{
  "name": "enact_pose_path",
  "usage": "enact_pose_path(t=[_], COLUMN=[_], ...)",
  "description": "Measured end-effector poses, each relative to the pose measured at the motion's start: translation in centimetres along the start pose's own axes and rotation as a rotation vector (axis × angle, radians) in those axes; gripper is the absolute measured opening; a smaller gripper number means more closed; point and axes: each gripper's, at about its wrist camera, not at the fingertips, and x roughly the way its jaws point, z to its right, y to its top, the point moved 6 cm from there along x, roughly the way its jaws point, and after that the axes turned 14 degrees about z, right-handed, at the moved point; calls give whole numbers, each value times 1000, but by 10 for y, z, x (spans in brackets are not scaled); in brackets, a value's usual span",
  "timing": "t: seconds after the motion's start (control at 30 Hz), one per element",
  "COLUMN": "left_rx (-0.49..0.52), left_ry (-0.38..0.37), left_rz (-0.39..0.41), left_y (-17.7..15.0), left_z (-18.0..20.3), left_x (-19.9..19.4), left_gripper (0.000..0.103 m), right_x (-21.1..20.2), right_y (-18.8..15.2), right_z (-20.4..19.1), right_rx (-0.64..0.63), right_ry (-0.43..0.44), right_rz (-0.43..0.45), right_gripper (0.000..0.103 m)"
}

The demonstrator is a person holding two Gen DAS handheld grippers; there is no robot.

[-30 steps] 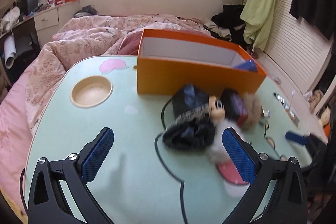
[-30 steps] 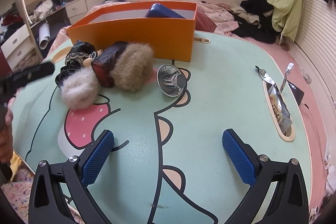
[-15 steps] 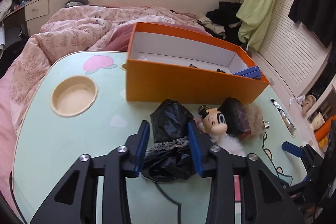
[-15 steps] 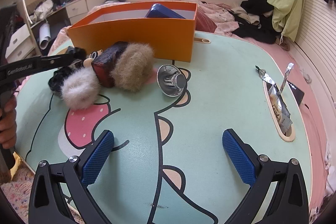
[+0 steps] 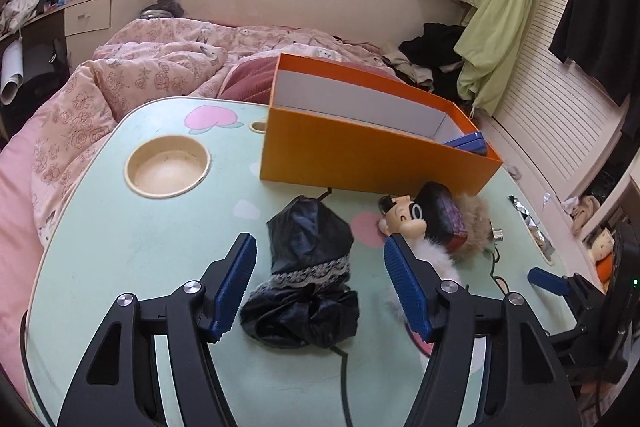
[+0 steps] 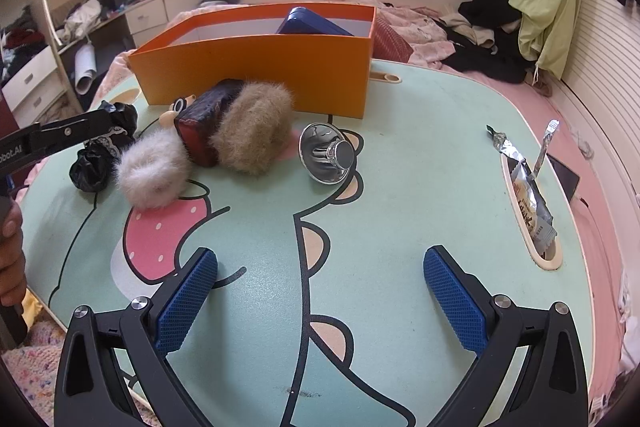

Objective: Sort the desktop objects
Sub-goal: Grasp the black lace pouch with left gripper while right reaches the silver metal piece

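Left gripper (image 5: pixel 320 281) jaws just opening, black scrunchie (image 5: pixel 306 277) between, lengthwise

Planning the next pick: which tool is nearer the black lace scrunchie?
Left. The left tool straddles the black lace scrunchie, pads clear of it; the right tool sits far across the table.

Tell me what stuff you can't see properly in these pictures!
- Orange box floor: both views, hidden by its front wall; only a blue case pokes above.
- Cartoon doll: right view, mostly behind the dark red pouch.
- White fluffy scrunchie: left view, covered by the left claw's finger.
- Snack wrapper print: too small.
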Motion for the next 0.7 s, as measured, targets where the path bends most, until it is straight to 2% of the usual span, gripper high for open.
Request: enact_pose_path(t=[0.07, 0.13, 0.17, 0.2, 0.33, 0.4, 0.7], left_rx=[24, 63, 99, 135, 209, 212, 201], left_ry=[22, 55, 73, 88, 130, 125, 116], left_rz=[-30, -93, -99, -97, -98, -94, -89], left_y=[-5, -17, -22, -24, -30, -32, -29], left_z=[3, 3, 5, 7, 14, 14, 12], left_x=[7, 18, 20, 20, 23, 24, 21], left_gripper=[67, 66, 56, 51, 45, 45, 45], right_x=[0, -1, -3, -4, -1, 3, 40], right_y=[0, 1, 2, 3, 11, 19, 54], right_z=[-1, 0, 2, 6, 24, 26, -1], right_rx=[3, 18, 30, 46, 111, 123, 32], right_ry=[2, 13, 14, 7, -40, -46, -4], right_rz=[1, 8, 13, 17, 5, 0, -28], right_gripper=[103, 103, 103, 103, 100, 94, 85])
